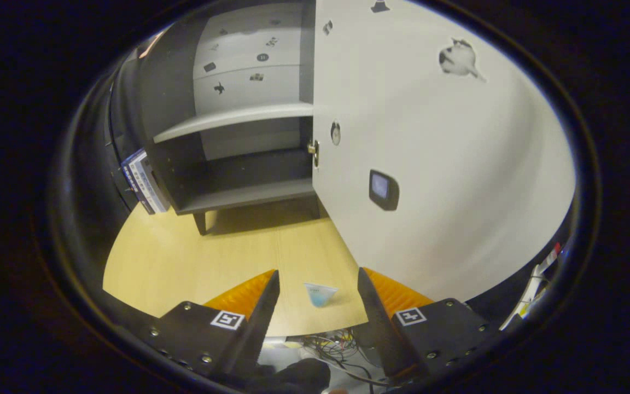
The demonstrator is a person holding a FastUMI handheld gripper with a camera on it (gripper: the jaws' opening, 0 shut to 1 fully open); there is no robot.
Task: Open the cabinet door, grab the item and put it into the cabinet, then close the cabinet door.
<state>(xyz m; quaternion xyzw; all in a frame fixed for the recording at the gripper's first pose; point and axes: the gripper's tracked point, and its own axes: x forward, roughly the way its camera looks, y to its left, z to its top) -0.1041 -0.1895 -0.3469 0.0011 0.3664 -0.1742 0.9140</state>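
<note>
A small clear cup with blue in its bottom (320, 294) stands on the wooden table (184, 262) near its front edge, between my two fingers but below them. My gripper (318, 278) is open and holds nothing. Beyond it the dark cabinet (227, 164) stands with its white door (430, 153) swung wide toward me on the right. The door carries a brass knob (313, 149) at its edge and several stickers. Inside, a pale shelf (233, 120) sits above the dark bottom compartment (249, 191), which shows nothing in it.
A stack of books (143, 183) leans against the cabinet's left side. Loose cables (331, 345) lie below the table's front edge. The open door stands along the table's right side, close to the cup.
</note>
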